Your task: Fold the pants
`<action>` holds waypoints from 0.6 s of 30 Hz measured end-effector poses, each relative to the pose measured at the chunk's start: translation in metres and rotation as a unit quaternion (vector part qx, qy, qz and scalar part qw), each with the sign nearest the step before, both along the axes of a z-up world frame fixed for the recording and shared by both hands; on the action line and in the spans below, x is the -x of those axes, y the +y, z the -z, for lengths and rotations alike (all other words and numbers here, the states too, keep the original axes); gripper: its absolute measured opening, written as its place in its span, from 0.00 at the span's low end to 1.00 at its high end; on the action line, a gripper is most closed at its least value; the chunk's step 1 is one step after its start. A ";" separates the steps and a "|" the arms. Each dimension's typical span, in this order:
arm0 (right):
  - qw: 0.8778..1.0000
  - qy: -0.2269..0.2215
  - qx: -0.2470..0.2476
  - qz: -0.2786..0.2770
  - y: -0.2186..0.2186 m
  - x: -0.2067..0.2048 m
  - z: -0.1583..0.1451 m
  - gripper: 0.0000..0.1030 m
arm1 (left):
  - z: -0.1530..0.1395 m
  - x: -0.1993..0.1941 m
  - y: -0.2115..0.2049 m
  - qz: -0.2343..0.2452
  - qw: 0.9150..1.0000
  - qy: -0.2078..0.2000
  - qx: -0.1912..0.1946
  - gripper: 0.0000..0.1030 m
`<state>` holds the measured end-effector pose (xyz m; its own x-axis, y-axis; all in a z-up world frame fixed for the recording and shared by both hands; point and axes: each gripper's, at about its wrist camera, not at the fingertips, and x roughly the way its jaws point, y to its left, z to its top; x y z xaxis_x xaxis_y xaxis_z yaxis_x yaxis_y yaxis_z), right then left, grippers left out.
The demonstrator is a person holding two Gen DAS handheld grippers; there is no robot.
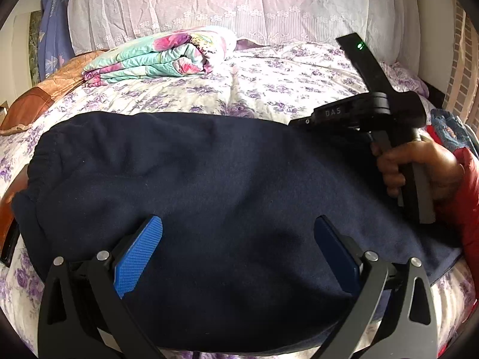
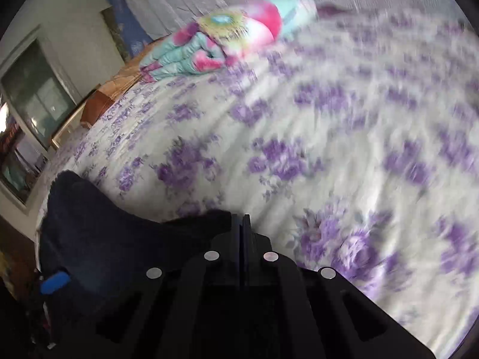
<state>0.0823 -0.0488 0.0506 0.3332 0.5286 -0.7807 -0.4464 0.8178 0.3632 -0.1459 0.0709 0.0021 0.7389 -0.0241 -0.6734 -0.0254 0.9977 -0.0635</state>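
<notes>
Dark navy pants (image 1: 209,185) lie folded across the bed, waistband at the left. My left gripper (image 1: 238,233) hangs open just above the near part of the pants, with its blue pads (image 1: 140,254) wide apart. My right gripper (image 2: 242,224) is shut on the far right edge of the pants (image 2: 119,239). It shows in the left wrist view (image 1: 302,121) as a black tool held in a hand at the pants' far right corner. The right wrist view is blurred.
The bed has a white sheet with purple flowers (image 1: 269,83). A folded floral quilt (image 1: 161,56) lies at the back left beside an orange pillow (image 1: 39,101). A lace-covered headboard (image 1: 233,6) stands behind. Red and blue clothes (image 1: 449,128) lie at the right.
</notes>
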 end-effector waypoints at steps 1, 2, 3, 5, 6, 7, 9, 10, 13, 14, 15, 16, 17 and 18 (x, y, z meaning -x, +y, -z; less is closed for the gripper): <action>1.000 0.008 -0.010 0.005 -0.004 -0.002 0.000 0.02 | 0.000 0.001 0.000 0.001 1.000 0.000 0.000 0.95; 1.000 0.012 -0.014 0.009 -0.007 -0.002 0.002 0.01 | -0.001 0.002 0.001 0.002 1.000 -0.001 0.005 0.95; 0.999 0.018 -0.024 0.014 -0.011 -0.002 0.003 0.01 | -0.003 0.004 0.003 0.000 1.000 -0.004 0.011 0.95; 0.998 -0.007 -0.035 0.051 -0.026 0.005 -0.009 0.07 | -0.011 0.008 0.014 -0.007 0.999 -0.012 0.040 0.95; 0.997 -0.028 -0.047 0.059 -0.032 0.014 -0.019 0.07 | -0.018 0.011 0.022 -0.014 0.998 -0.016 0.052 0.95; 0.996 -0.041 -0.059 0.055 -0.033 0.021 -0.028 0.07 | -0.024 0.012 0.029 -0.023 0.998 -0.022 0.056 0.95; 0.995 -0.056 -0.076 0.035 -0.029 0.038 -0.044 0.07 | -0.036 0.012 0.047 -0.057 0.997 -0.032 0.051 0.95; 0.995 -0.059 -0.077 0.020 -0.023 0.046 -0.047 0.07 | -0.037 0.006 0.058 -0.079 0.996 -0.022 0.047 0.95; 0.999 -0.027 -0.016 -0.036 0.007 0.061 -0.022 0.35 | -0.007 -0.019 0.081 -0.118 0.991 0.050 0.038 0.95; 0.999 -0.015 -0.002 -0.043 0.012 0.060 -0.009 0.35 | 0.001 -0.024 0.087 -0.117 0.989 0.071 0.053 0.95; 0.999 -0.012 -0.012 -0.038 0.010 0.057 -0.010 0.33 | -0.004 -0.022 0.087 -0.118 0.990 0.059 0.054 0.95; 0.999 -0.009 -0.018 -0.027 0.005 0.055 -0.014 0.26 | -0.006 -0.018 0.086 -0.122 0.990 0.046 0.056 0.95; 1.000 -0.025 -0.013 0.002 -0.005 0.057 -0.022 0.24 | -0.003 -0.018 0.085 -0.122 0.990 0.049 0.052 0.95; 0.999 -0.042 -0.012 0.019 -0.013 0.062 -0.030 0.25 | -0.002 -0.017 0.083 -0.120 0.991 0.049 0.045 0.95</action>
<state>0.0200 -0.0622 0.0803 0.4170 0.5319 -0.7370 -0.4449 0.8266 0.3448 -0.1287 0.1539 0.0044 0.6622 0.0817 -0.7448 -0.2715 0.9526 -0.1370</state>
